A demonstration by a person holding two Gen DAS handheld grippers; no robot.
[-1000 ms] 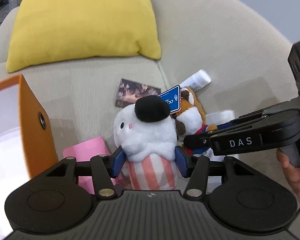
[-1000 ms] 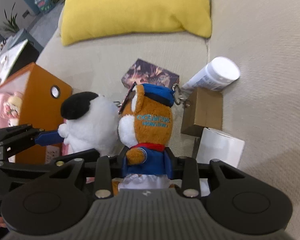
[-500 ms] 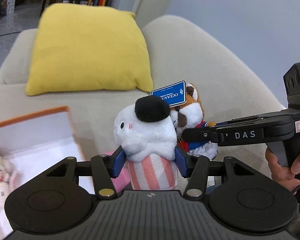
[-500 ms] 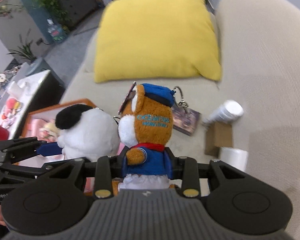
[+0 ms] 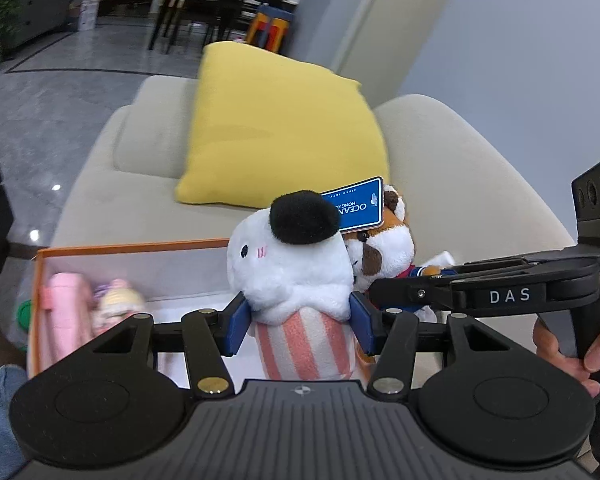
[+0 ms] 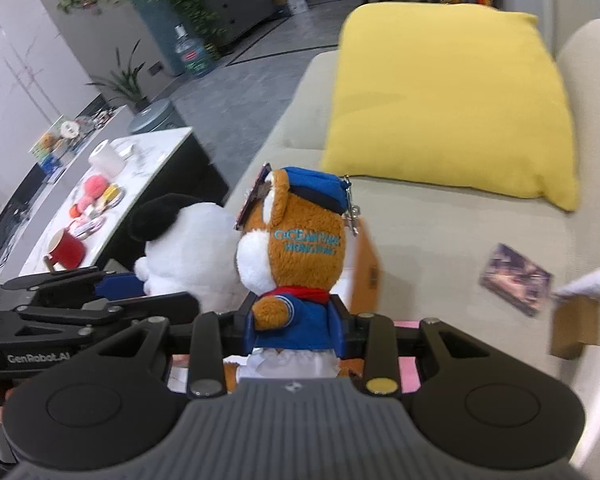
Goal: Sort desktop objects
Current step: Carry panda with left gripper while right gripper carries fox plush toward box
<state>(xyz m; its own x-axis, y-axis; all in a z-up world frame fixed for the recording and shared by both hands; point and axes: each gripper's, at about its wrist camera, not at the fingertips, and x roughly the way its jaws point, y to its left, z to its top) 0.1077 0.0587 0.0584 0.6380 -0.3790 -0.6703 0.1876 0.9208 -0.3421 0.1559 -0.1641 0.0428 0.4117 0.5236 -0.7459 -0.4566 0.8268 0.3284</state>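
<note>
We've got the white plush (image 5: 288, 264) pinched upright in our left gripper (image 5: 298, 320), bear plush (image 6: 296, 248) clamped in the right gripper (image 6: 296, 328); orange box (image 5: 132, 246) sits lower-left, nearer our left.

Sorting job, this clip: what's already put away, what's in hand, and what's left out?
Done: pink toys already lie in the orange box. In hand: the left claw grips the white plush and the right claw grips the brown plush, both held clear of the sofa. Left: a picture card, a white bottle and a brown carton lie on the seat.
</note>
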